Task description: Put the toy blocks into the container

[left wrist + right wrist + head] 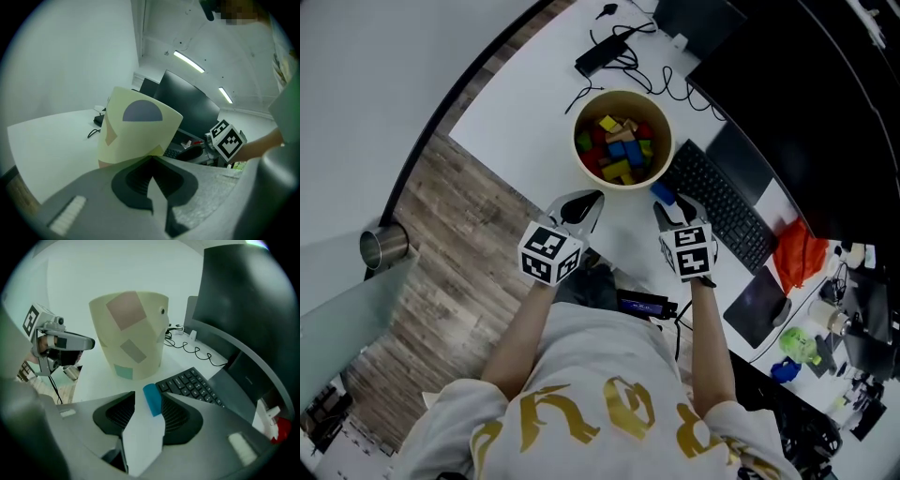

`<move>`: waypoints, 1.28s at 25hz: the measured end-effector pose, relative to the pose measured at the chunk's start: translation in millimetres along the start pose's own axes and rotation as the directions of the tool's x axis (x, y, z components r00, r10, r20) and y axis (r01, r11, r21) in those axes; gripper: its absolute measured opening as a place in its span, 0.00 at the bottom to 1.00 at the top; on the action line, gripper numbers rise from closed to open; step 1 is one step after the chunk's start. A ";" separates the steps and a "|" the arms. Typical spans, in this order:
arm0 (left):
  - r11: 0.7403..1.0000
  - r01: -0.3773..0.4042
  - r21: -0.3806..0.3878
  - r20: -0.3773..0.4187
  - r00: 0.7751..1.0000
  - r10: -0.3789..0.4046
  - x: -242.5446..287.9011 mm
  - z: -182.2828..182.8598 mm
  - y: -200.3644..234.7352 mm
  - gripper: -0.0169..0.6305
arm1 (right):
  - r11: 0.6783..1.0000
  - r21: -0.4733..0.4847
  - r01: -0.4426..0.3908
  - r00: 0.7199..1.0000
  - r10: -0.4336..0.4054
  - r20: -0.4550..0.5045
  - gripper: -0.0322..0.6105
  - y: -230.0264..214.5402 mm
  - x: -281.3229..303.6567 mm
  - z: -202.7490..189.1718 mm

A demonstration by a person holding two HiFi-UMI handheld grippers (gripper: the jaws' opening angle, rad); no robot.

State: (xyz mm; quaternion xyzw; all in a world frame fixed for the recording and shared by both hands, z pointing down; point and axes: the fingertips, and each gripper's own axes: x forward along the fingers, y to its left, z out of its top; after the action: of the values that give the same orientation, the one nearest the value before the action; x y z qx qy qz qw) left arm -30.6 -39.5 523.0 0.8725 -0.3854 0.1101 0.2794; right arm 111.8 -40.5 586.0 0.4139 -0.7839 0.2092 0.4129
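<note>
The only loose piece we can see, a blue block (152, 399), lies on the bench (525, 131) just beside the container (136, 343), in the narrow strip between it and the keyboard (722, 208). Our right tongs (148, 393) stand wide open astride it and grip nothing yet; the block sits closer to one jaw than the other.

That is our first worry. If we close from here, the nearer jaw would likely meet the block first and shove or twist it, so we might pinch a corner and lose it on the lift. The strip is tight too, so the outer jaw could catch the keyboard's edge and the inner one could nudge the container's wall. The block must also clear the rim, and a low swing could knock the container, which looks light, and disturb the toy blocks (619, 148) heaped inside.

Our left tongs (151, 158) are closed with nothing in them. They are near the container on the side away from the keyboard, close enough to steady it or bump it.

Beyond the container lie a power strip (598, 58) and cables (675, 89). Past the keyboard stands a dark monitor (806, 112). None of these bars the way; only the keyboard crowds the pick.
</note>
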 end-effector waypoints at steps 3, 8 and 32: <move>1.000 0.026 -0.017 -0.018 0.999 -0.026 5.6 -4.8 1.6 0.04 | 1.000 -0.019 -0.013 0.999 0.012 -0.033 0.36 -1.9 8.8 -1.8; 0.998 0.036 -0.044 -0.032 0.999 -0.037 8.2 -8.9 7.0 0.04 | 0.997 -0.078 -0.021 0.996 0.013 -0.093 0.35 -2.0 17.8 -2.6; 0.993 0.058 -0.104 -0.037 0.997 -0.062 0.0 -12.3 19.7 0.04 | 0.979 -0.189 -0.079 0.976 0.037 -0.217 0.31 4.2 40.8 -7.6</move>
State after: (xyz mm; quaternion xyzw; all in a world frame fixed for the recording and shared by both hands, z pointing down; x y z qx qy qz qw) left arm -44.8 -43.2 541.0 0.8658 -0.3584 0.0990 0.3348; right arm 99.0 -52.4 623.9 0.3231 -0.7641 0.1859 0.5265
